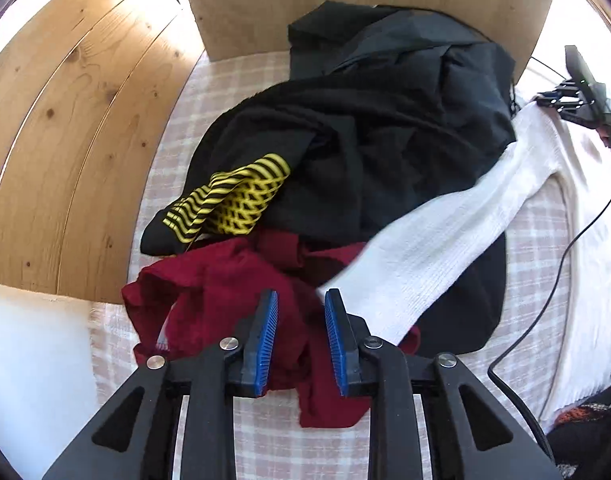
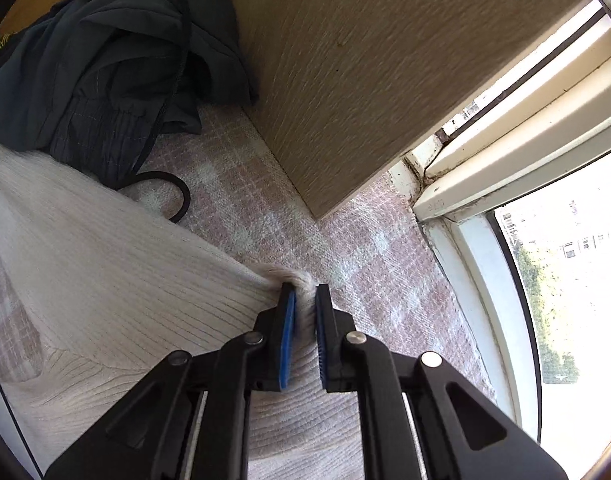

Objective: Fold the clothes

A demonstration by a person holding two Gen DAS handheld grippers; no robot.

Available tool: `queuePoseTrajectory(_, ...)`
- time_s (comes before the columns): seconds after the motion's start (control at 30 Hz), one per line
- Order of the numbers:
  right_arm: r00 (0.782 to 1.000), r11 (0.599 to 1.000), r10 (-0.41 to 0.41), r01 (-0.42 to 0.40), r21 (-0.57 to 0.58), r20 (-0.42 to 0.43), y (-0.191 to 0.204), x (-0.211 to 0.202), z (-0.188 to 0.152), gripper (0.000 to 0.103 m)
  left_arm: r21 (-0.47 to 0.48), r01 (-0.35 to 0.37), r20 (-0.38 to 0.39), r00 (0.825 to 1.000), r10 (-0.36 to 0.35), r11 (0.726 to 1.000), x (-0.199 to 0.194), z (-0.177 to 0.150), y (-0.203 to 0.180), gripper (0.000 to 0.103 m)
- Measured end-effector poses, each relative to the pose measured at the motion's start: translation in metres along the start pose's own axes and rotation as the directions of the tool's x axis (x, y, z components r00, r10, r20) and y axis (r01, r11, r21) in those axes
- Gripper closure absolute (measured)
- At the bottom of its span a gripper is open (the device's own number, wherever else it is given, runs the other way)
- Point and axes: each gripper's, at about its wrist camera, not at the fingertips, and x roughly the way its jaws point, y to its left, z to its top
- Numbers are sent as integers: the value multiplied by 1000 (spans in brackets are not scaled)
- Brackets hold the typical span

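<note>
- White ribbed sweater [image 2: 105, 280] lies stretched across the checked bed cover [image 2: 361, 248], one sleeve draped over the heap of other clothes in the left wrist view.
- Right tongs [image 2: 305, 300] are clamped on a bunched edge of that sweater; a tuft of knit pokes out past the blue pads [image 2: 287, 336], and the fabric runs taut away from the grip.
- Left tongs [image 1: 301, 312] hang parted above the dark red garment [image 1: 225, 280], holding nothing; the tip of the white sleeve lies just beside the right-hand pad.
- Behind the red piece sits a black garment [image 1: 385, 140] with a yellow-and-black patterned part [image 1: 233, 196], and a dark grey jacket [image 2: 117, 60] is piled against the wooden panel [image 2: 365, 60].
- A black cable [image 1: 545, 280] trails over the bed on the sweater's far side, near the window [image 2: 565, 280].
- Step in hand, as I judge it: picking the sweater out of the pile and spreading it flat, before any fold is made.
- The next move likely calls for the left tongs to take the loose sleeve or the opposite edge, so both grips can draw the sweater clear of the heap.
- Care is needed not to pinch the red garment along with the sleeve, since they overlap there.
</note>
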Motion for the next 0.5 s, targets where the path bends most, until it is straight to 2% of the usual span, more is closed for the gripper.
queuePoseTrajectory(0.1,1000,1000,-2,2,26,24,-2,-9,4,88,-34,58,6,998,-58,998,-5,-15,4,77)
queuePoseTrajectory(0.2,1000,1000,-1,0,18,25,-4,-14,8,88,34,117,-2,993,-117,993,-8,-32,-23,65)
queuePoseTrajectory(0.23,1000,1000,-2,2,7,18,-3,-12,11,88,67,125,-16,992,-124,990,-6,-36,-33,65)
queuePoseTrajectory(0.27,1000,1000,0,0,-6,11,-2,-10,14,88,102,121,-27,993,-119,987,-3,-38,-43,65)
queuePoseTrajectory(0.37,1000,999,0,-1,-51,-14,3,-5,24,88,190,36,-21,999,-32,981,3,-31,-59,62)
queuePoseTrajectory(0.5,1000,993,-1,-2,-121,-28,6,-6,40,87,198,11,-14,1000,-9,980,10,-4,-49,56)
